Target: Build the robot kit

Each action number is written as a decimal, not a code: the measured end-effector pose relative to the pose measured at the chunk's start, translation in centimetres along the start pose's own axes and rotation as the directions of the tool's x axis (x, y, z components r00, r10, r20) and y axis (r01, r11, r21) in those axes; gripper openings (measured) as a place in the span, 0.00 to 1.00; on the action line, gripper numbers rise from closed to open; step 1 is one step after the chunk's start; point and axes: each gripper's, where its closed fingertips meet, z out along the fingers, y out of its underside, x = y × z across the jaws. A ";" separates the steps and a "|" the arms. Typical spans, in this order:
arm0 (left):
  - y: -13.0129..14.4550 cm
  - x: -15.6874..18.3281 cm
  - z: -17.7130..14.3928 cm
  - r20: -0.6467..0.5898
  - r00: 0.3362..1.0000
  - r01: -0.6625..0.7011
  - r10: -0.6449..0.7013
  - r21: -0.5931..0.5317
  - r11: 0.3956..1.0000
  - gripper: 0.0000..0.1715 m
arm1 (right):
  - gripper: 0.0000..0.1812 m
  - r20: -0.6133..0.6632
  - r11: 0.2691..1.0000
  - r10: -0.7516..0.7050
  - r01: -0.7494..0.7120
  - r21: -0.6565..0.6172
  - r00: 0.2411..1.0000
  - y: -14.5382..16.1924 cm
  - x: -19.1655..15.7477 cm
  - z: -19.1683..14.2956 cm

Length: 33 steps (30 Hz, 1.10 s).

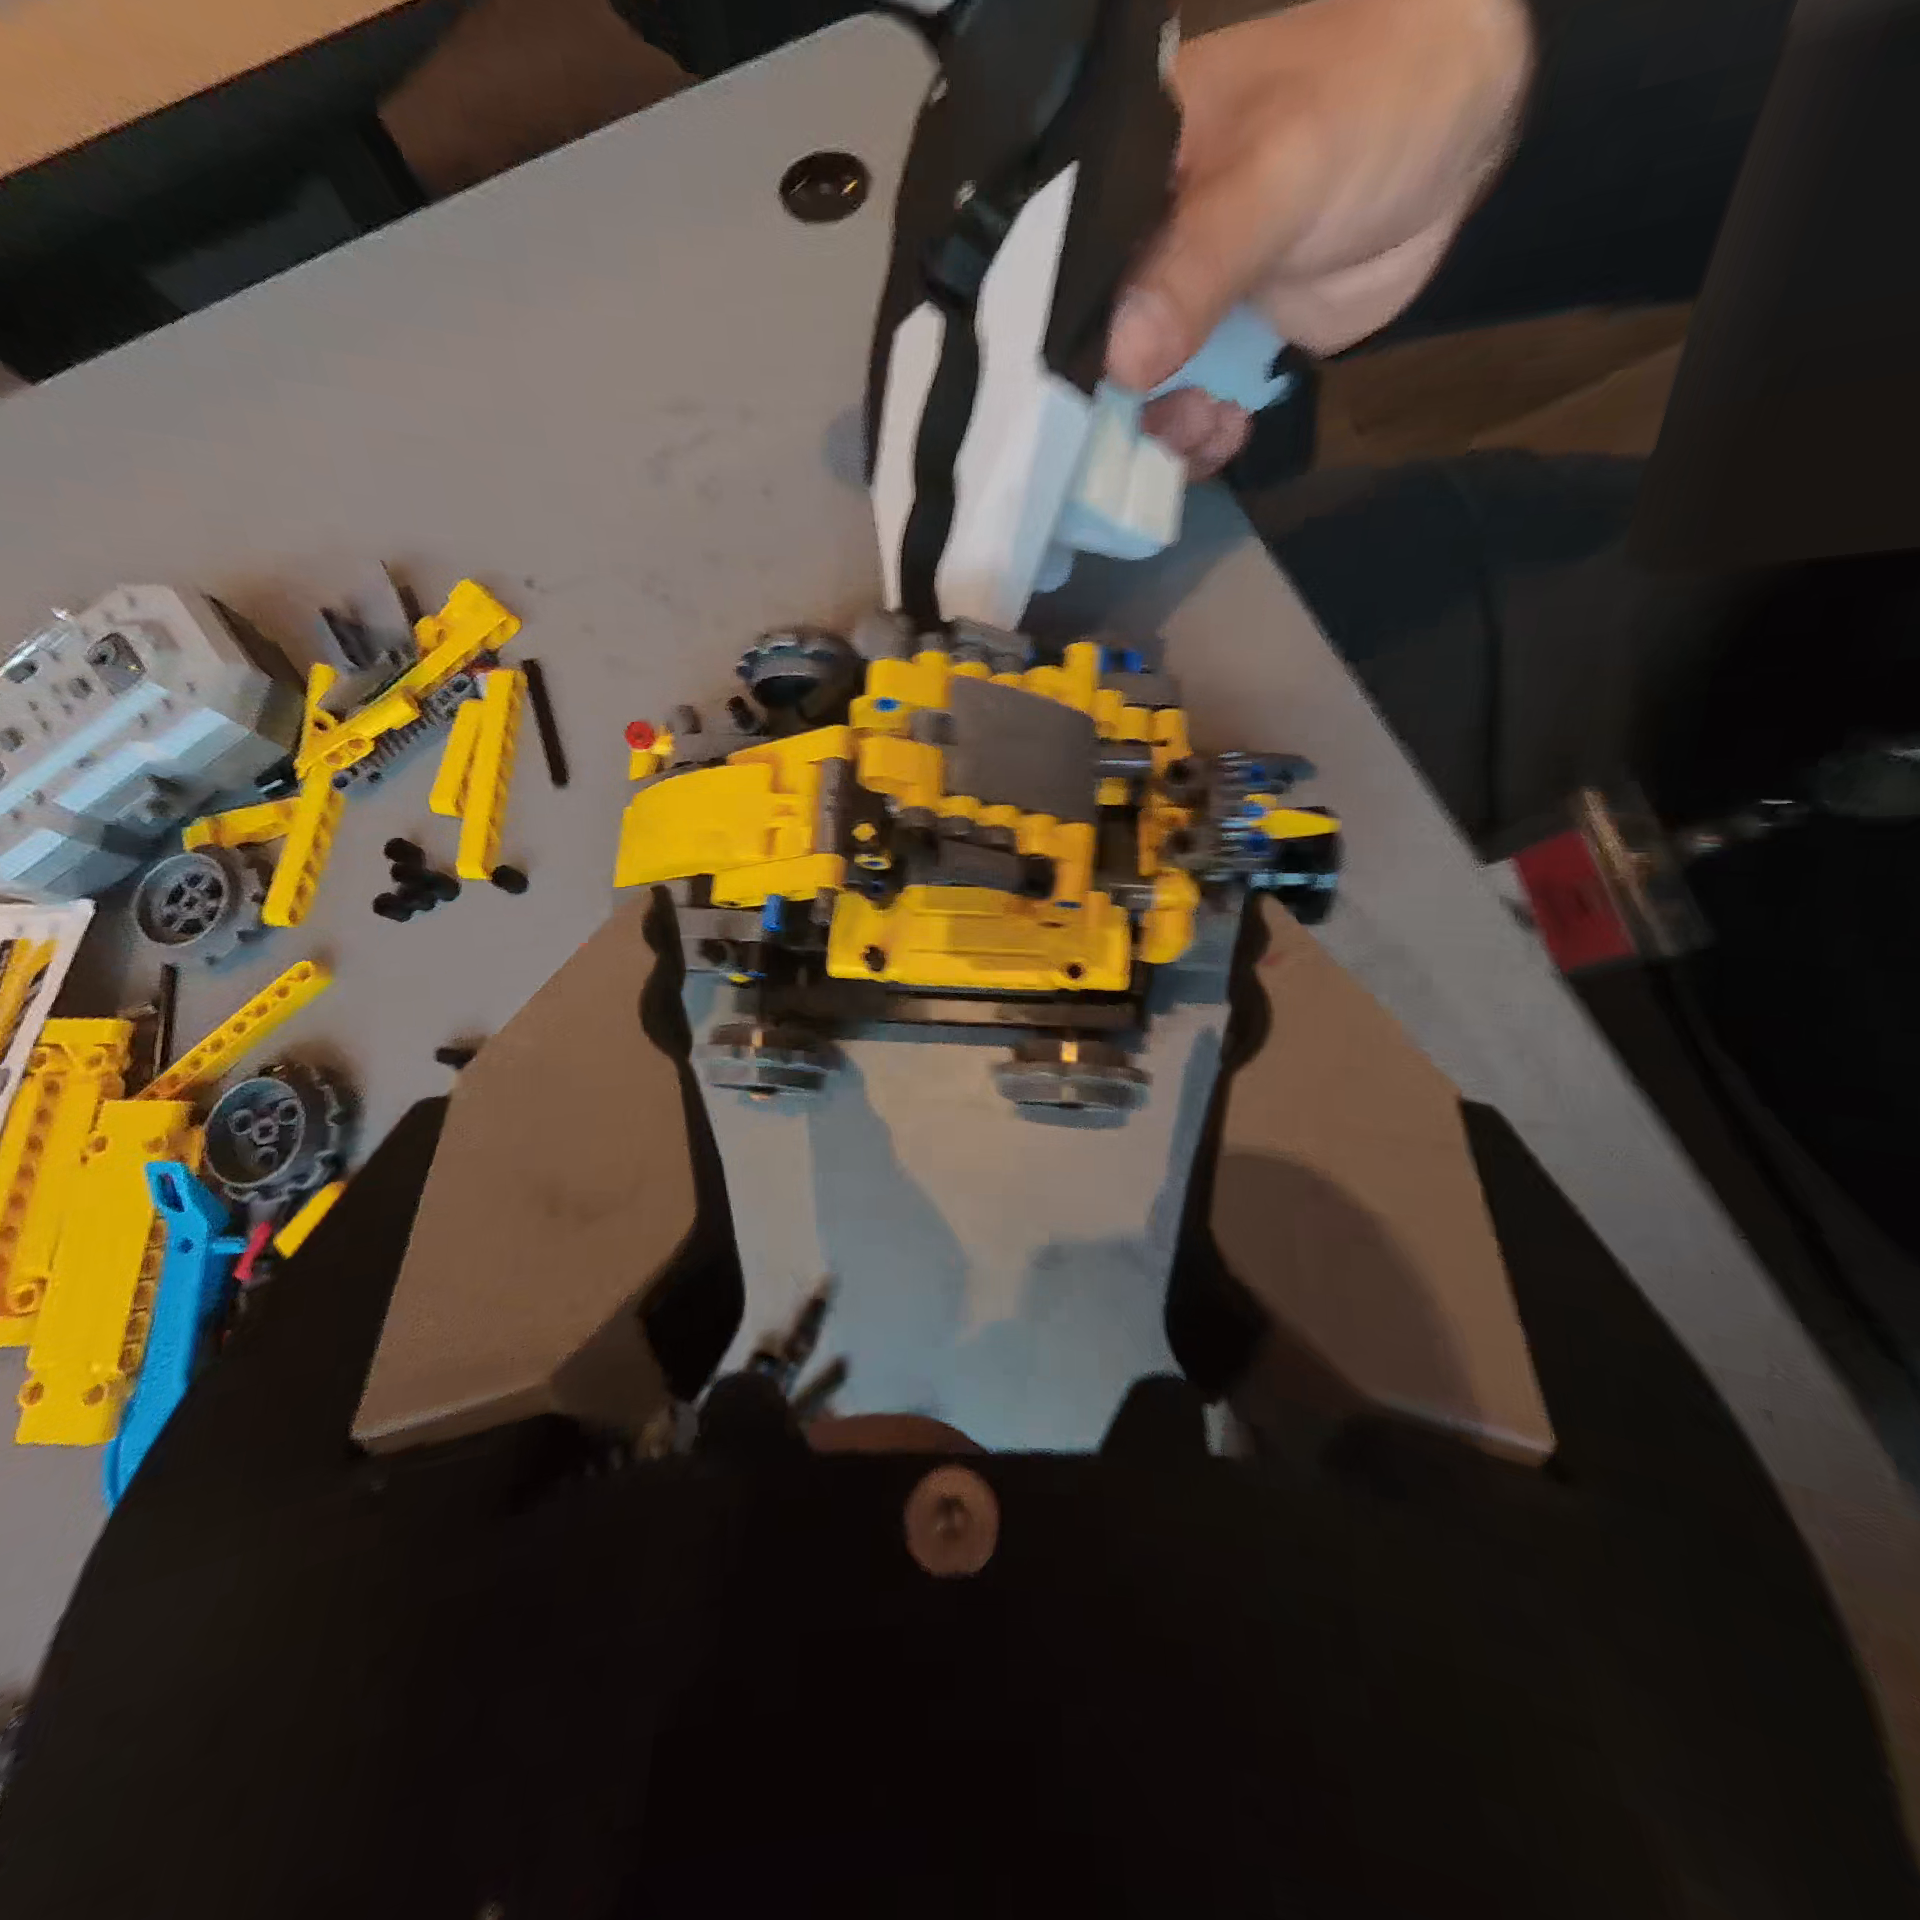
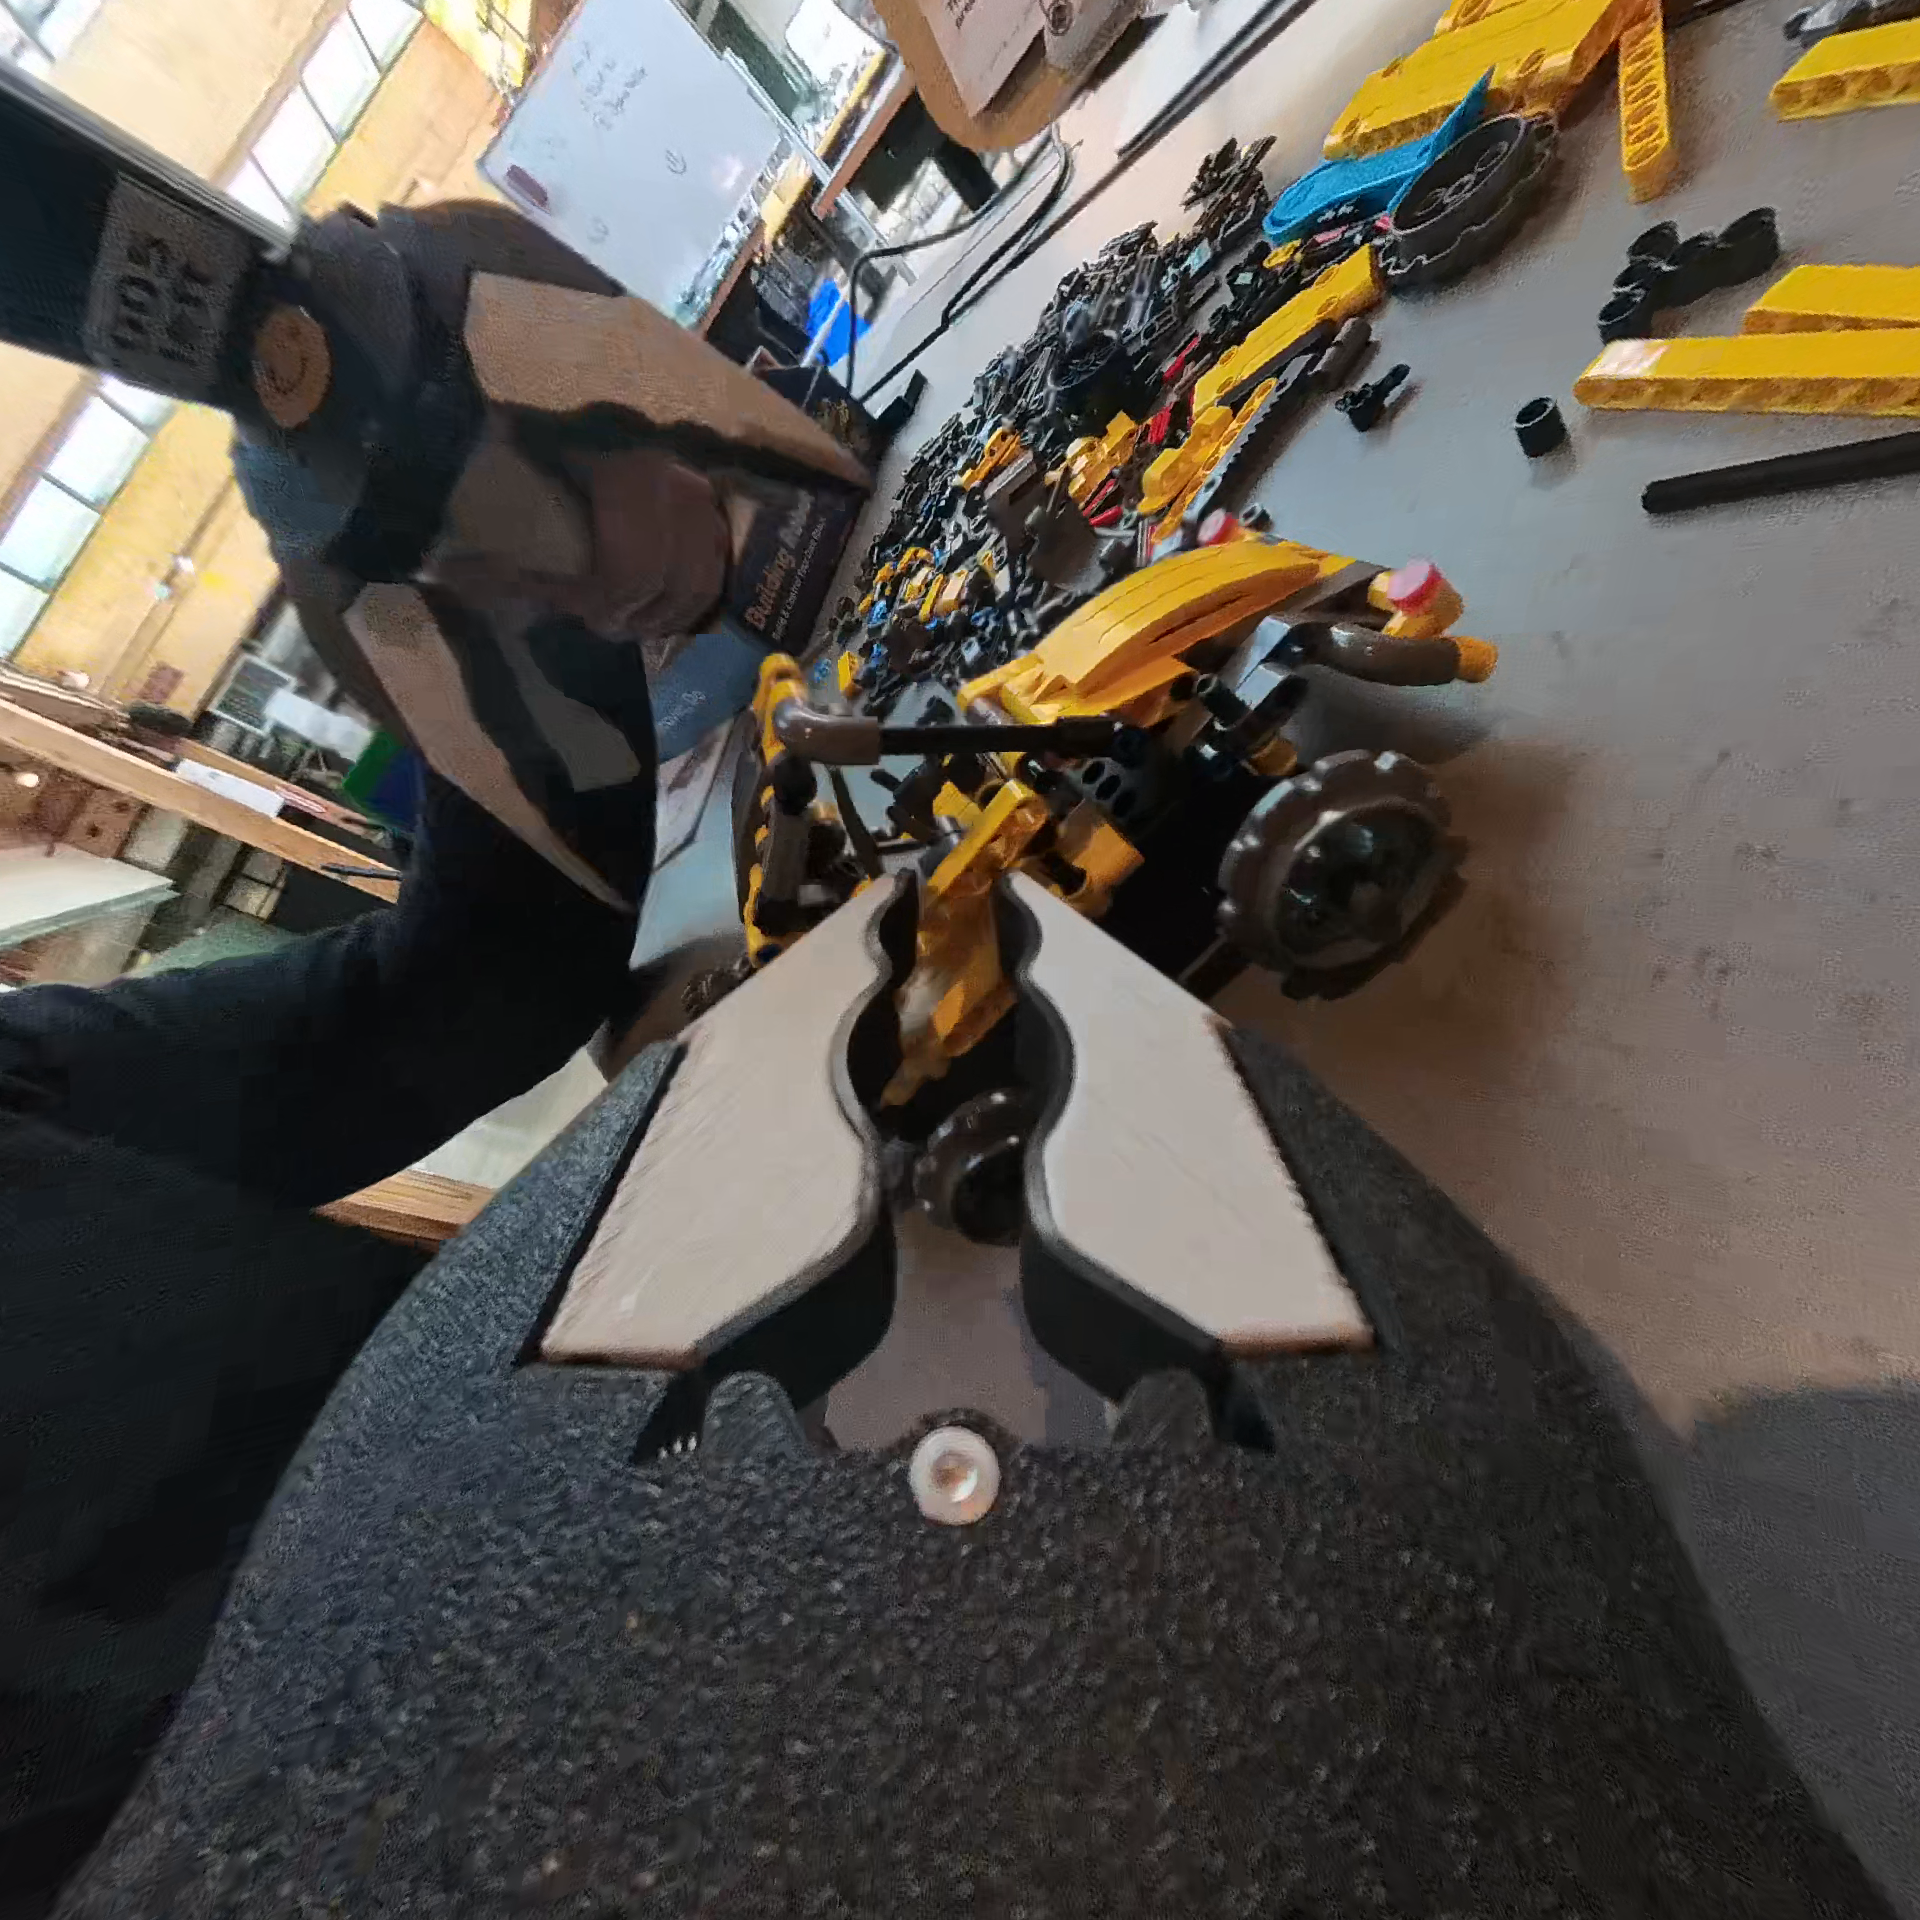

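- Jaws of the left gripper (image 1: 951,935) stand wide apart, one on either side of the yellow brick-built vehicle (image 1: 966,831); whether their tips press on its sides cannot be told.
- Jaws of the right gripper (image 2: 956,914) are nearly closed, pinched on a yellow part of the same vehicle (image 2: 1039,790) near its upper rear.
- That vehicle stands on the grey tabletop (image 1: 520,416), close to its edge, with small grey wheels (image 1: 769,1055) facing the left camera.
- Seen from the right wrist, a large toothed black wheel (image 2: 1340,873) sits at the vehicle's side, and a smaller one (image 2: 971,1164) lies between the right gripper's fingers.
- A bare hand (image 1: 1309,187) holds the right gripper's white-and-black body above the far side of the vehicle.
- Crowding the tabletop left of the vehicle are loose yellow beams (image 1: 478,769), a grey block unit (image 1: 114,727), a small grey wheel (image 1: 187,894), black pins (image 1: 416,883), and a blue piece (image 1: 171,1278) beside a dark toothed wheel (image 1: 270,1132).
- From the right wrist view, a heap of small black and mixed parts (image 2: 1039,416) lies beyond the vehicle, with a long black axle (image 2: 1777,473) and more yellow beams (image 2: 1745,374) farther along.
- A whiteboard (image 2: 634,135) stands in the background.
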 end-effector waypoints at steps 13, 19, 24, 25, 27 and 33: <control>0.6 0.8 3.5 -0.167 0.984 -0.049 0.067 0.108 0.993 0.41 | 0.05 0.105 0.986 0.156 -0.160 0.037 0.982 -0.6 0.2 1.1; 0.7 1.0 3.4 -0.171 0.984 -0.034 0.055 0.125 0.992 0.40 | 0.06 0.120 0.982 0.182 -0.187 0.031 0.976 -0.4 0.0 0.8; 0.7 1.1 3.5 -0.172 0.983 -0.041 0.063 0.127 0.991 0.40 | 0.04 0.127 0.974 0.223 -0.227 0.020 0.967 -0.2 0.0 0.9; 0.6 1.1 3.5 -0.169 0.983 -0.045 0.066 0.130 0.991 0.40 | 0.04 0.116 0.974 0.220 -0.224 0.020 0.969 -0.1 0.0 0.8; 0.6 1.2 3.6 -0.164 0.983 -0.055 0.076 0.131 0.990 0.39 | 0.04 0.108 0.974 0.223 -0.226 0.021 0.969 -0.1 0.0 0.7; 0.6 1.1 3.6 -0.156 0.985 -0.059 0.079 0.133 0.989 0.38 | 0.02 0.102 0.964 0.250 -0.257 0.064 0.963 -0.1 0.1 0.7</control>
